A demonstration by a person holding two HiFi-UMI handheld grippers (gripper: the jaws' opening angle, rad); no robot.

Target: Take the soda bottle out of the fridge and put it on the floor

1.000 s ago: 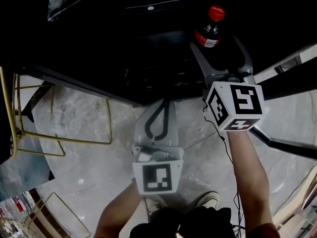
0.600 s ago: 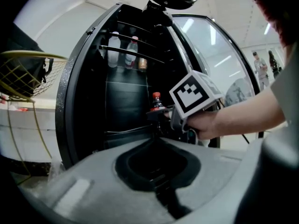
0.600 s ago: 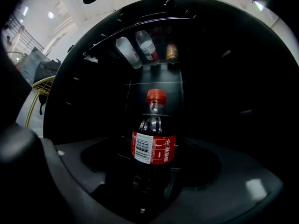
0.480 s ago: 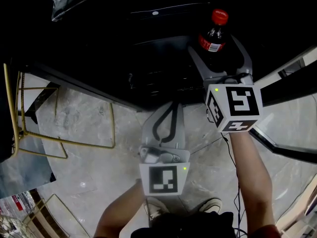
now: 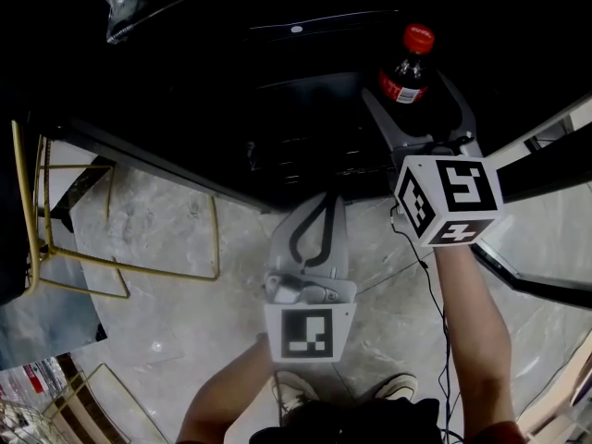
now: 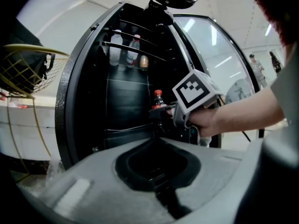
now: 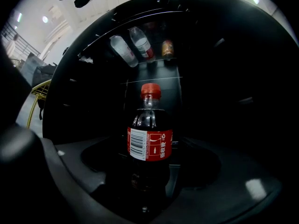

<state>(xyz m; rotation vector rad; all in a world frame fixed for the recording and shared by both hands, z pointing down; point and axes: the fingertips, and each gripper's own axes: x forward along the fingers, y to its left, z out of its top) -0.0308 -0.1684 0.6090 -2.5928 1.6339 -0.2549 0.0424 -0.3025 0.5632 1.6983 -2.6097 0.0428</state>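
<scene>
The soda bottle (image 5: 408, 66), dark with a red cap and red label, stands upright at the fridge's (image 5: 277, 91) dark opening. My right gripper (image 5: 407, 89) is shut on it, one jaw on each side of its lower body. In the right gripper view the soda bottle (image 7: 149, 141) fills the centre, with the right gripper (image 7: 149, 183) closed round its base. My left gripper (image 5: 325, 200) hangs over the marble floor (image 5: 157, 322) just in front of the fridge, shut and holding nothing. The left gripper view shows the bottle (image 6: 158, 101) held beyond the left gripper (image 6: 156, 138).
Several bottles and a can (image 7: 140, 45) lie on an upper fridge shelf. The glass door (image 6: 219, 55) stands open at the right. A yellow wire rack (image 5: 111, 262) stands on the floor at the left. A black cable (image 5: 435, 276) trails past my right arm, above a shoe (image 5: 294, 394).
The whole view has shifted slightly down and right. The bottle and right gripper keep their place against the fridge, and the left gripper stays shut in front of it.
</scene>
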